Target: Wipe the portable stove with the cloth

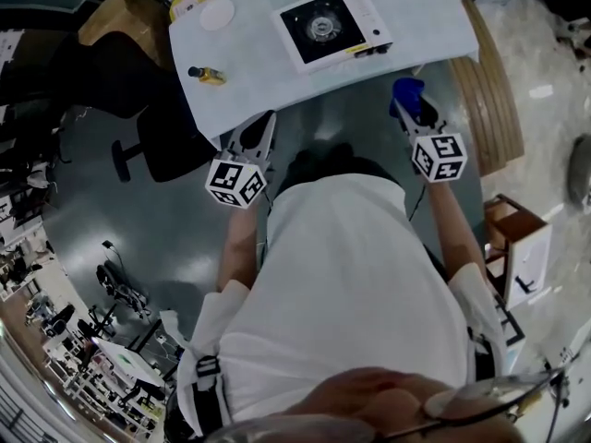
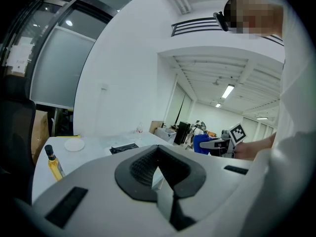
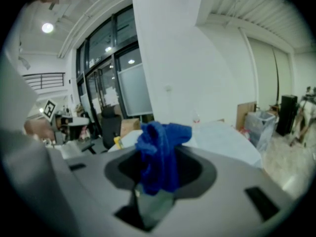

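The portable stove point(image 1: 328, 28), white with a black burner, sits on the white-covered table point(image 1: 249, 72) ahead of me; it shows small in the left gripper view point(image 2: 123, 148). My right gripper point(image 1: 406, 100) point(image 3: 158, 181) is shut on the bunched blue cloth point(image 1: 407, 90) point(image 3: 160, 154), held off the table's near edge, below and right of the stove. My left gripper point(image 1: 257, 135) point(image 2: 158, 171) hangs by the same edge further left, jaws together and holding nothing. The left gripper view also catches the cloth point(image 2: 201, 143) off to its right.
A small yellow bottle point(image 1: 207, 75) point(image 2: 53, 163) and a white disc point(image 1: 218, 14) point(image 2: 74, 144) stand on the table's left part. A black office chair point(image 1: 152, 146) is left of me. A curved wooden piece point(image 1: 494, 100) and a box point(image 1: 522, 247) lie on my right.
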The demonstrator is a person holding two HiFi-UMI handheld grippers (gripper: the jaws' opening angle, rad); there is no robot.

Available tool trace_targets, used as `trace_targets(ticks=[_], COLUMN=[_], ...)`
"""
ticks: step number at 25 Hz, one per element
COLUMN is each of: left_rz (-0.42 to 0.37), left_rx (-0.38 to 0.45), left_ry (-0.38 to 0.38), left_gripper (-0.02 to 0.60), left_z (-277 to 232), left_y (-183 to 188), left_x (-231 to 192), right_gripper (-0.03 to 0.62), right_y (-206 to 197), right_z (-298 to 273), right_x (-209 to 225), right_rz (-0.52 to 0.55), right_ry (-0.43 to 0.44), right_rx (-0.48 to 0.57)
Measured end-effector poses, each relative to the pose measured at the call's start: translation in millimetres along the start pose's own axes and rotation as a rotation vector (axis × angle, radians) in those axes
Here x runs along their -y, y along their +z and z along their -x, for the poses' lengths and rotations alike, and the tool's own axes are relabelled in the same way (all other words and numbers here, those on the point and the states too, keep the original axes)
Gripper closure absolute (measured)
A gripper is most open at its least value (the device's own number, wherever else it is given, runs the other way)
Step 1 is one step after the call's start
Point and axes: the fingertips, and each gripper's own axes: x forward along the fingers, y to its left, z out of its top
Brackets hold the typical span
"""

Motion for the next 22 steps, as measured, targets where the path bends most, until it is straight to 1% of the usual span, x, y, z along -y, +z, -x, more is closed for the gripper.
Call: trace_targets(ticks=[4, 8, 15, 22], left_rz=[0.001, 0.0, -0.003, -0.036], left_rx=[-0.017, -0.038, -0.075, -0.139], left_ry=[-0.003, -0.022, -0.081, -0.148], left_gripper=[0.549, 0.549, 0.549, 0.549], left_z=[-12.1, -25.8, -58.7, -90.4], left_y=[-2.4, -7.1, -10.9, -19.8], left_x=[-5.4, -17.2, -43.4, -71.0], right_gripper=[0.422, 0.422, 0.422, 0.422], right_y=[-7.6, -19.1, -39.6, -63.3], right_z=[-15.6, -34.0, -76.4, -121.3], right_x=[7.1, 13.6, 29.8, 43.0], right_rz=[-0.016, -0.025, -0.048, -0.065], right_ry=[-0.004, -0.02, -0.081, -0.15], right_rx=[-0.016, -0.035, -0.068, -0.094])
